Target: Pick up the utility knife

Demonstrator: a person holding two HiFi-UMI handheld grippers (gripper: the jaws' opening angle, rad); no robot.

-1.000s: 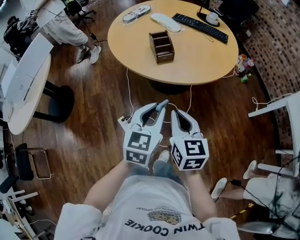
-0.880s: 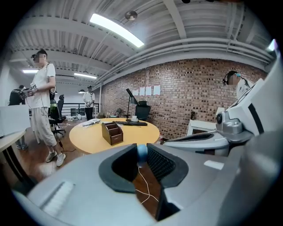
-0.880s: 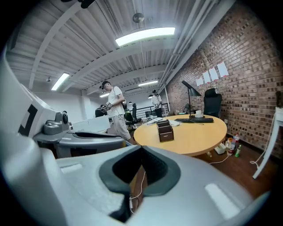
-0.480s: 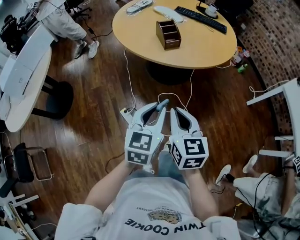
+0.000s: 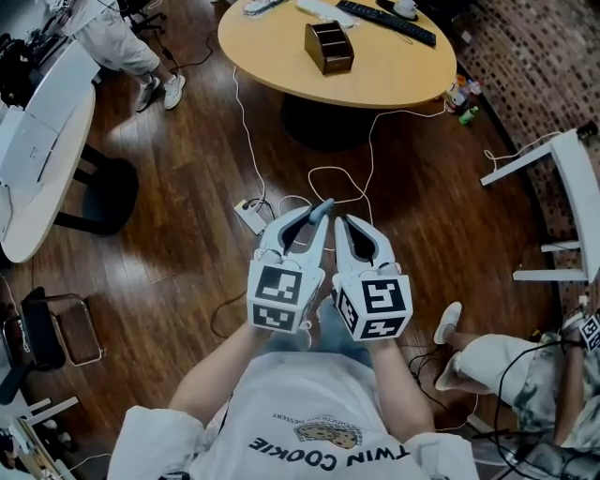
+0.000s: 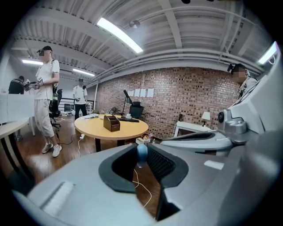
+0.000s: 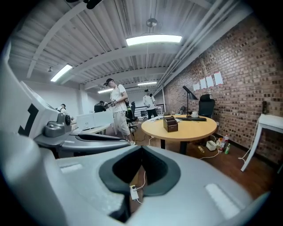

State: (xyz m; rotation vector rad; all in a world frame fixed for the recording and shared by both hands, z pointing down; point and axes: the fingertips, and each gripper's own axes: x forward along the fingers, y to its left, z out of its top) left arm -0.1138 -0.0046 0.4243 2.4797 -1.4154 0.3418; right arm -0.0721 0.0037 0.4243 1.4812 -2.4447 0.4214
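In the head view my left gripper (image 5: 317,216) is held out over the wooden floor, shut on the utility knife (image 5: 324,207), whose blue-grey end pokes out past the fingertips. The left gripper view shows that same rounded blue end (image 6: 142,152) pinched between the jaws. My right gripper (image 5: 340,222) rides close beside the left one, shut with nothing in it. In the right gripper view its jaws (image 7: 141,148) meet tip to tip. Both point toward the round table (image 5: 384,80), which lies well ahead of them.
The round table carries a brown organiser (image 5: 329,47) and a keyboard (image 5: 380,21). A white power strip (image 5: 250,217) and cables lie on the floor under the grippers. A long white table (image 5: 37,141) and chair (image 5: 56,328) stand left, a white desk (image 5: 562,173) and a seated person (image 5: 506,366) right.
The round table has slid toward the top of the head view as I backed away from it. Both grippers keep their pose and grip in front of my body.
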